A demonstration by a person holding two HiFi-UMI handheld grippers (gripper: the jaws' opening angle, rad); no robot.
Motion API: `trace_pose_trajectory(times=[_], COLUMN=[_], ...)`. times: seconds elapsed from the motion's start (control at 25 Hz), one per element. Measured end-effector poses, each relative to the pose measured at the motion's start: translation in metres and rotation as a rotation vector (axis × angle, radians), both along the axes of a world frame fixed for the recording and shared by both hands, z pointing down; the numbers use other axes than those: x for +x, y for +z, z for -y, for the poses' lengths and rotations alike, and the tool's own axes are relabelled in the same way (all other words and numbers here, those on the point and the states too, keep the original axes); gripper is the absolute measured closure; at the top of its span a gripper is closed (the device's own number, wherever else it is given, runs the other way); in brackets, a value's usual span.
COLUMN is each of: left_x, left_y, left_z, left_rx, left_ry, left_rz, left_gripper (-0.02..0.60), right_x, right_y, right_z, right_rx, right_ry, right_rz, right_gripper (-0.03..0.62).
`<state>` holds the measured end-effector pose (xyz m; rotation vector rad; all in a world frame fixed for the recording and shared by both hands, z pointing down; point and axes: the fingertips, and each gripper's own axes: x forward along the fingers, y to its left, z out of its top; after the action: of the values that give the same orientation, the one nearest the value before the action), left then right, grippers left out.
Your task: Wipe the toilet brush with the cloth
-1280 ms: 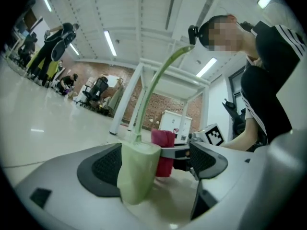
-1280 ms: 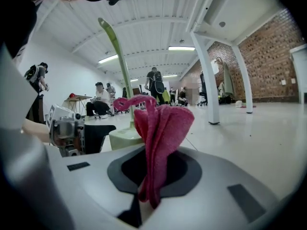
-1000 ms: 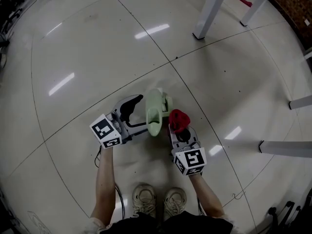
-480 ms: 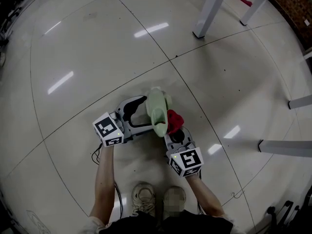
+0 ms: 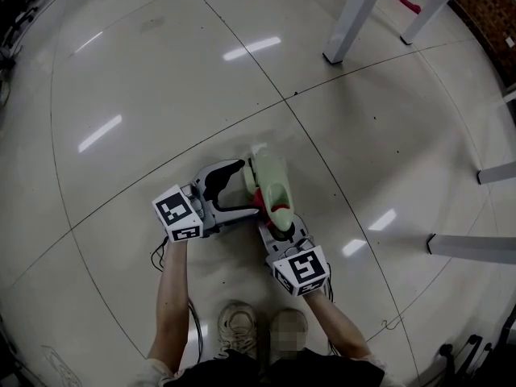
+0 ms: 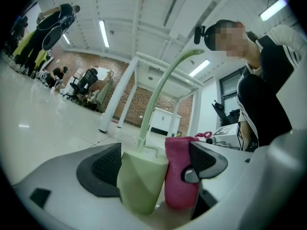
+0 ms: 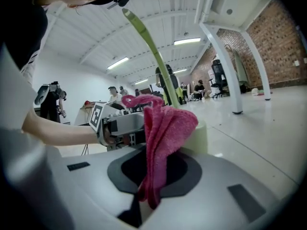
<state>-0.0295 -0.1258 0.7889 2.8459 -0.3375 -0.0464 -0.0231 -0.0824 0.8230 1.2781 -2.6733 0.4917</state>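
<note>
Standing on the glossy tiled floor (image 5: 161, 71), just ahead of the person's shoes (image 5: 242, 325) and well apart from the white table legs (image 5: 351, 18) at the far right, the pale green holder (image 5: 266, 176) carries the toilet brush (image 6: 162, 87). Only the thin curved handle shows. The brush head is hidden inside the holder.

Left gripper (image 5: 239, 188): jaws wide apart, bracketing the holder. The cloth lies between the holder and one pad. No clamp on the holder can be confirmed.

Right gripper (image 5: 276, 226): jaws closed on the pink cloth (image 7: 163, 128), pinching its lower folds. The free upper part bunches against the holder's side, just beside the handle.

Handling (judgement):
- Holder and brush look like light, smooth moulded plastic, so a one-sided push would probably slide or tip them on this floor. Steady the holder low on its wall.
- The handle is slender and will likely flex. Hold it close to where it leaves the holder.
- The cloth is soft, limp terry. Grip it by bunched folds and leave enough loose to wrap around the handle.
</note>
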Motion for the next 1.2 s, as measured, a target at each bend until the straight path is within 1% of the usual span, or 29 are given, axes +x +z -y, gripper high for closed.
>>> trace_pose_trajectory(times=[0.08, 0.16, 0.24, 0.36, 0.48, 0.64, 0.8, 0.96, 1.12, 1.2], left_x=[-0.001, -0.001, -0.002, 0.003, 0.007, 0.005, 0.004, 0.015, 0.025, 0.027], left_y=[0.002, 0.007, 0.015, 0.020, 0.020, 0.021, 0.020, 0.018, 0.016, 0.016], left_z=[0.001, 0.005, 0.008, 0.011, 0.016, 0.011, -0.013, -0.048, -0.064, -0.067], left_rx=[-0.005, -0.014, -0.022, -0.031, -0.035, -0.025, -0.038, -0.049, -0.052, -0.047], left_ry=[-0.003, -0.007, -0.008, -0.007, -0.002, 0.015, 0.039, 0.061, 0.067, 0.072], left_rz=[0.003, 0.012, 0.022, 0.030, 0.029, 0.058, 0.064, 0.040, 0.023, 0.030], left_gripper=[0.160, 0.160, 0.160, 0.160, 0.160, 0.160, 0.160, 0.160, 0.160, 0.160], right_x=[0.025, 0.053, 0.067, 0.068, 0.066, 0.068, 0.075, 0.075, 0.070, 0.071], right_y=[-0.003, -0.001, 0.007, 0.011, 0.009, 0.010, 0.010, 0.009, 0.009, 0.008], right_z=[0.002, 0.008, 0.016, 0.023, 0.025, 0.033, 0.055, 0.079, 0.084, 0.083], right_rx=[0.002, -0.019, -0.051, -0.072, -0.065, -0.045, -0.021, 0.003, 0.032, 0.038], right_ry=[0.117, 0.221, 0.250, 0.235, 0.226, 0.224, 0.217, 0.163, 0.136, 0.148], right_rz=[-0.012, -0.037, -0.059, -0.059, -0.058, -0.082, -0.111, -0.144, -0.185, -0.194], right_gripper=[0.563, 0.563, 0.563, 0.563, 0.563, 0.563, 0.563, 0.563, 0.563, 0.563])
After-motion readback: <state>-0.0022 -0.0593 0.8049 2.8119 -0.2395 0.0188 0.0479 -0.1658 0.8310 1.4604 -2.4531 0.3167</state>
